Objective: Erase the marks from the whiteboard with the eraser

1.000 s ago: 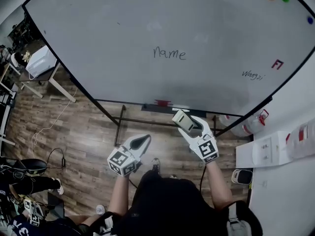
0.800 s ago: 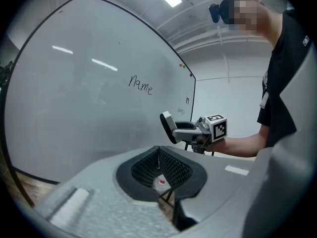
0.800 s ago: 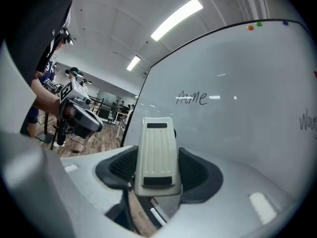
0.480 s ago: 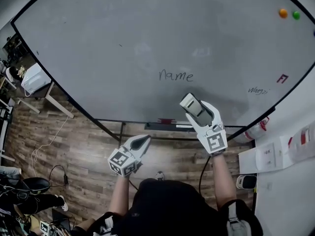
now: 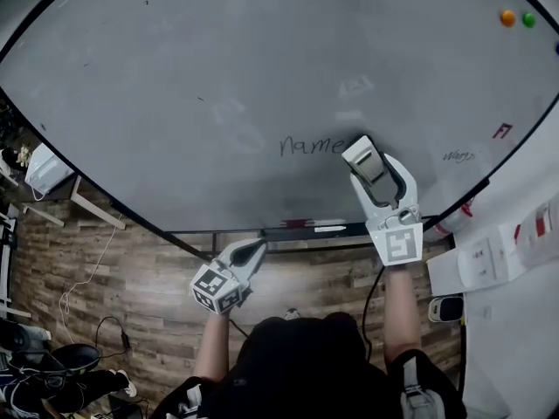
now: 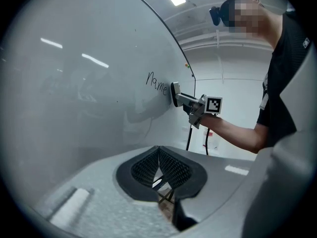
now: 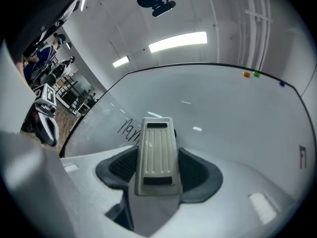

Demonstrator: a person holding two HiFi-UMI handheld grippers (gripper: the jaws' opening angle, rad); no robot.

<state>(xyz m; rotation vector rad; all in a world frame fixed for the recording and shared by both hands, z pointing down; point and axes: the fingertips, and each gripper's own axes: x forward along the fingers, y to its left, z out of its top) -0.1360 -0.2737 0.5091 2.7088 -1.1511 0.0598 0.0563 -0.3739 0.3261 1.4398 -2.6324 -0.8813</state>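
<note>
1. Whiteboard (image 5: 218,77) surface fills the upper part of the head view, with wood-plank floor (image 5: 105,260) seen below its edge. The word "name" (image 5: 307,145) is written near the middle. Smaller writing (image 5: 456,156) and a red mark (image 5: 500,131) are seen further right.
2. The eraser (image 5: 365,158) is held with its long axis in line with the right gripper (image 5: 371,168). Its far end is pointed up and slightly left, at the end of the word.
3. The eraser's long sides are pinched between the right gripper's two dark pads. Its ribbed back is turned toward that gripper's camera, and its front part is carried out beyond the pads.
4. From the left gripper view, the eraser's dark face is seen set against the board, just beside the last letter.
5. The left gripper (image 5: 253,250) is held low over the floor, well apart from the board. Its jaws are pressed together with nothing between them.
6. Half a second earlier, the eraser was held lower, below the word. It has since been raised to the word's right end, while the left gripper has been kept in place.
</note>
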